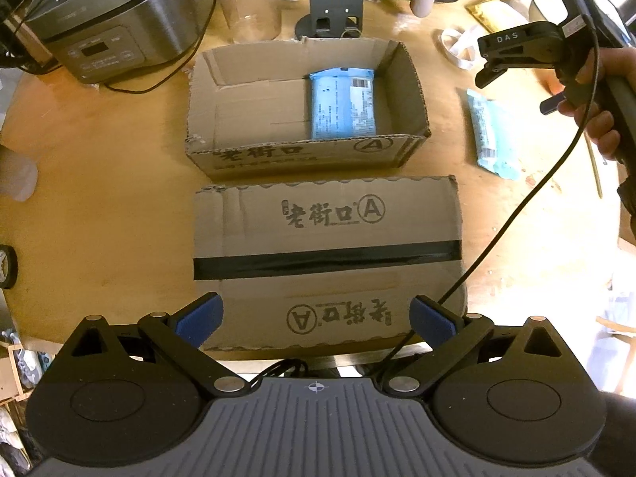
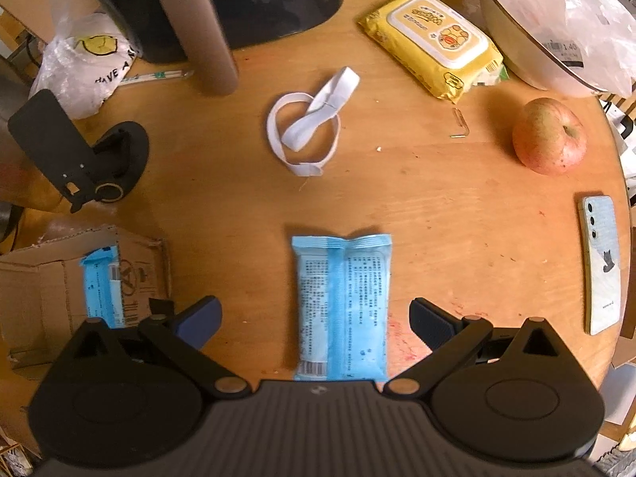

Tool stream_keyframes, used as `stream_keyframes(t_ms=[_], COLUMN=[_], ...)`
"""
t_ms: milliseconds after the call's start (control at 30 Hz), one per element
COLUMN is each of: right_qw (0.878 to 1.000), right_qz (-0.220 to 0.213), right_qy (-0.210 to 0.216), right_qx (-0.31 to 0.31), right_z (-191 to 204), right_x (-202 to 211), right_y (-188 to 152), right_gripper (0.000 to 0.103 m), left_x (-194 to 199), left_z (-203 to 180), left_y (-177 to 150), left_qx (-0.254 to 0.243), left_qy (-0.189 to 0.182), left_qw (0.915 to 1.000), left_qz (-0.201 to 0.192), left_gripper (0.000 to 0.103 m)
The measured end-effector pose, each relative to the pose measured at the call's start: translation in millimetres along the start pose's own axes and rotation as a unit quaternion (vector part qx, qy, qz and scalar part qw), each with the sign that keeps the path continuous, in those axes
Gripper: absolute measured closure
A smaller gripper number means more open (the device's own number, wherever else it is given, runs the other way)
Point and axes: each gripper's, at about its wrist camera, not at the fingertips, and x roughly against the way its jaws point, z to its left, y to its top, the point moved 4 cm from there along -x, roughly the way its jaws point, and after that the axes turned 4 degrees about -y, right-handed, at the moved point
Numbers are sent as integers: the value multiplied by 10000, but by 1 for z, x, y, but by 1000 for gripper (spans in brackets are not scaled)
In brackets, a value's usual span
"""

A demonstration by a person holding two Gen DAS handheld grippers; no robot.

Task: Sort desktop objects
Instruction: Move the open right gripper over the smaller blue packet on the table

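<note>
An open cardboard box [image 1: 413, 91] holds one blue packet [image 1: 342, 103]; the box also shows in the right wrist view [image 2: 47, 274] at the left. A second blue packet [image 2: 342, 306] lies flat on the wooden table, right of the box [image 1: 493, 135]. My right gripper [image 2: 316, 320] is open and empty above it, the packet lying between its fingers. My left gripper [image 1: 316, 316] is open and empty above a flat taped cardboard piece [image 1: 326, 262] in front of the box. The right gripper also shows in the left wrist view [image 1: 493, 67].
On the table are a white elastic band [image 2: 306, 123], a yellow wipes pack [image 2: 433, 39], an apple [image 2: 548, 137], a phone [image 2: 602, 270], a black stand [image 2: 79, 151], a cardboard tube [image 2: 194, 28], a plastic bag [image 2: 85, 59] and a rice cooker [image 1: 115, 16].
</note>
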Motion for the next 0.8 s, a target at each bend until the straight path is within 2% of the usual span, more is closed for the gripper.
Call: stream_keyframes(t_ms=[500, 800], right_qw=[9999, 9996], right_qz=[55, 191], right_qy=[-21, 35], right_qx=[-124, -220], right_z=[-19, -20], right_x=[-10, -38], right_y=[2, -2], right_gripper=[0, 0], left_x=[-3, -3], left_z=[-11, -9], left_y=[4, 6], left_qx=[-43, 37], left_qy=[4, 48], left_qw=[10000, 10000], left_qz=[7, 12], left_gripper=[0, 0])
